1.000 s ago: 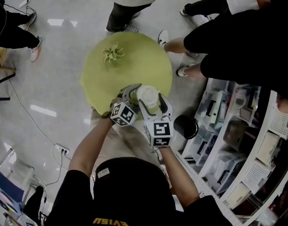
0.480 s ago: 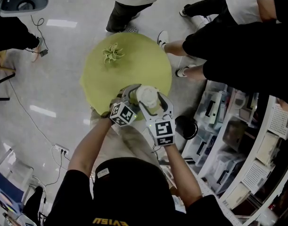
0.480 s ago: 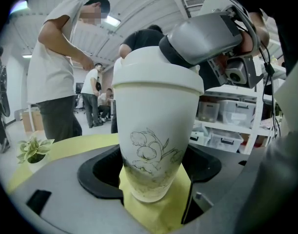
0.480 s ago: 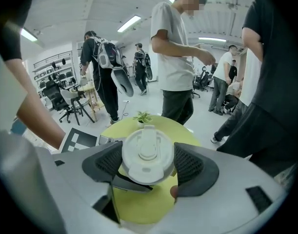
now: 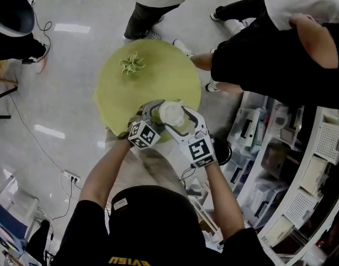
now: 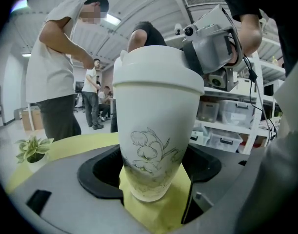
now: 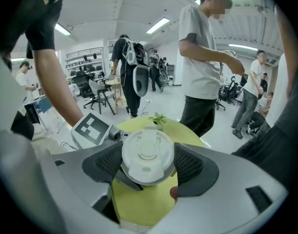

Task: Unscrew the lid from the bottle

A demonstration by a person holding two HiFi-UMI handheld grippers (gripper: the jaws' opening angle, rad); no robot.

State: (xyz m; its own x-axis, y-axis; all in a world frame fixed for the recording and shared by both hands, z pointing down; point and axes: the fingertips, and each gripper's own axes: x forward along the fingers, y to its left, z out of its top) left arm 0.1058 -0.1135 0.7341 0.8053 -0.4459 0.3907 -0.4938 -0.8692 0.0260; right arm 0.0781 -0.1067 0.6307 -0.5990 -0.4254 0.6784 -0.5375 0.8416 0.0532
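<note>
Between left gripper's point(image 6: 156, 172) jaws: white bottle point(image 6: 156, 111), upright, long axis vertical, lid end up; pads closed on lower body. Flower line drawing on side. Lid point(image 7: 148, 150) on, contents hidden. Right gripper's point(image 7: 148, 164) jaws clamp lid's sides from above. Beyond jaws: potted plant point(image 5: 132, 64) on yellow-green table point(image 5: 158, 82).

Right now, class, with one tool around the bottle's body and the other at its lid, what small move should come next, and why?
Probably a short loosening twist of the right tool, with the left tool bracing the bottle. The right tool's pads press both sides of the lid, which looks fully seated with no gap, and the left tool clamps the bottle's lower body.
</note>
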